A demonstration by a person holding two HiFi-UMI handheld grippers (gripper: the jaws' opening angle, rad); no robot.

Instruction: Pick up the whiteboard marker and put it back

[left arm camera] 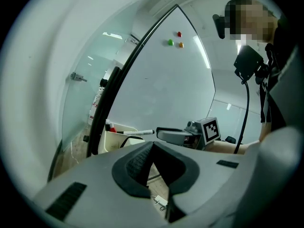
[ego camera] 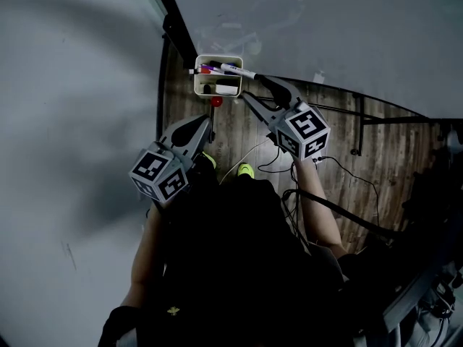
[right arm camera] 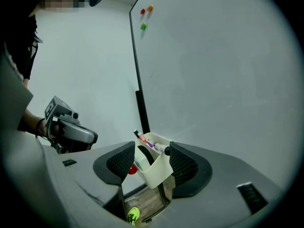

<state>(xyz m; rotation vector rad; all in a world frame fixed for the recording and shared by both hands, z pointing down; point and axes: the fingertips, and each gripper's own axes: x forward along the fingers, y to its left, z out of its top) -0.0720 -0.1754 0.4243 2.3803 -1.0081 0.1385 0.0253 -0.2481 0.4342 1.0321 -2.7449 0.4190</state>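
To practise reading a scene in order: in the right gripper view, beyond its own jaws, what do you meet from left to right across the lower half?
left gripper → small red round object → white holder. Markers and the black board edge overlap the holder, so they are left out.

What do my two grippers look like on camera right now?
The left gripper and right gripper match: grey bodies with tapering jaws lined with black ribbed pads, each carrying a white cube printed with black square markers. The person wears a dark top.
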